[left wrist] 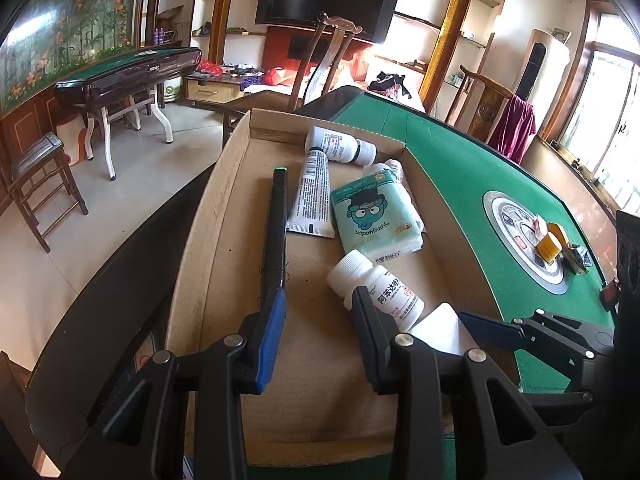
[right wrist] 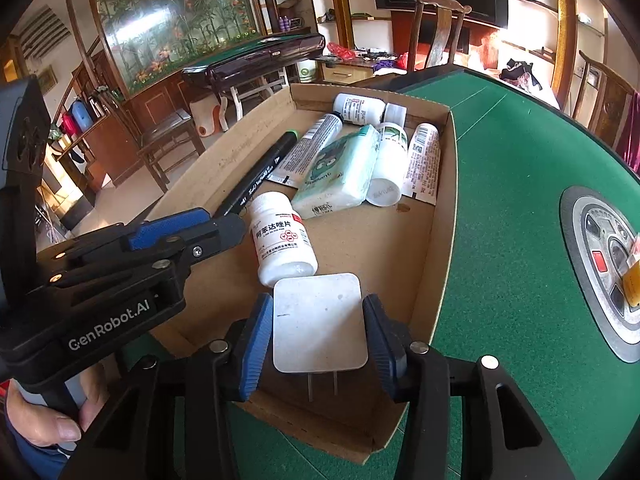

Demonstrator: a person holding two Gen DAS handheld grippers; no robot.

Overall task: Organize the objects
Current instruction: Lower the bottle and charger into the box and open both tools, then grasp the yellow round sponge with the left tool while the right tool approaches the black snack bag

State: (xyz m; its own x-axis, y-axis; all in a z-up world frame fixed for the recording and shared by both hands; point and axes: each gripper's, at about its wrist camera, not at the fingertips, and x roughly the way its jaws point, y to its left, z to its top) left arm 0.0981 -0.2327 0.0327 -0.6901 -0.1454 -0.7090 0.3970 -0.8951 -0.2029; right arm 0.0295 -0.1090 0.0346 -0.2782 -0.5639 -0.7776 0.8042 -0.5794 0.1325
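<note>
An open cardboard tray (left wrist: 224, 216) lies on the green table (right wrist: 512, 184). In it are a black marker (left wrist: 276, 220), a white pill bottle (right wrist: 280, 240), a tissue pack (right wrist: 340, 172), tubes and more bottles. My right gripper (right wrist: 318, 300) is shut on a white plug adapter (right wrist: 320, 320) over the tray's near end, with a pad against each side and the prongs toward the camera. My left gripper (left wrist: 320, 296) stands open just above the tray floor, nothing between its pads. Its left fingertip is beside the marker's near end and its right one is by the pill bottle.
The table's round centre hub (right wrist: 600, 268) has a small orange box (left wrist: 550, 244) on it, right of the tray. Wooden chairs (left wrist: 328, 60) stand behind the table's far edge. A person's hand (right wrist: 48, 428) holds the left gripper's handle.
</note>
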